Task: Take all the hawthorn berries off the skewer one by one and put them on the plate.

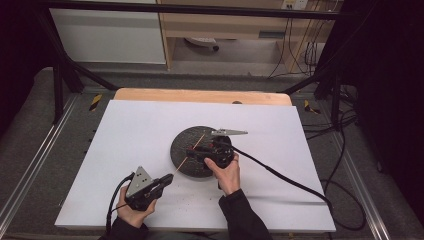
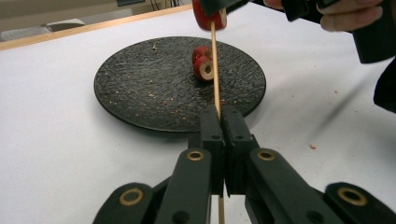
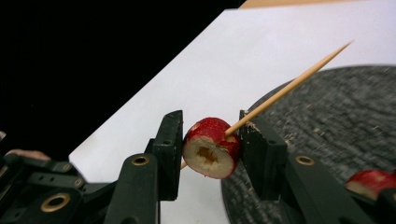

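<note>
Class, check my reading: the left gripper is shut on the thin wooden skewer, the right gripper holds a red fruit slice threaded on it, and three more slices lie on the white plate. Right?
One error: the round textured plate is black, not white, as the left gripper view shows. The rest stands: the left gripper clamps the thin wooden skewer, and the right gripper holds the threaded red fruit slice.

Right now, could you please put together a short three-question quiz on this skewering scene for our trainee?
1. True or false: the left tool is shut on the wooden skewer.
2. How many red fruit pieces lie on the black plate? A) none B) two C) five
3. Fill in: the right tool holds a red fruit slice with the ___ passing through it.

Key: 1 true; 2 B, the two fruit pieces; 3 skewer.
</note>
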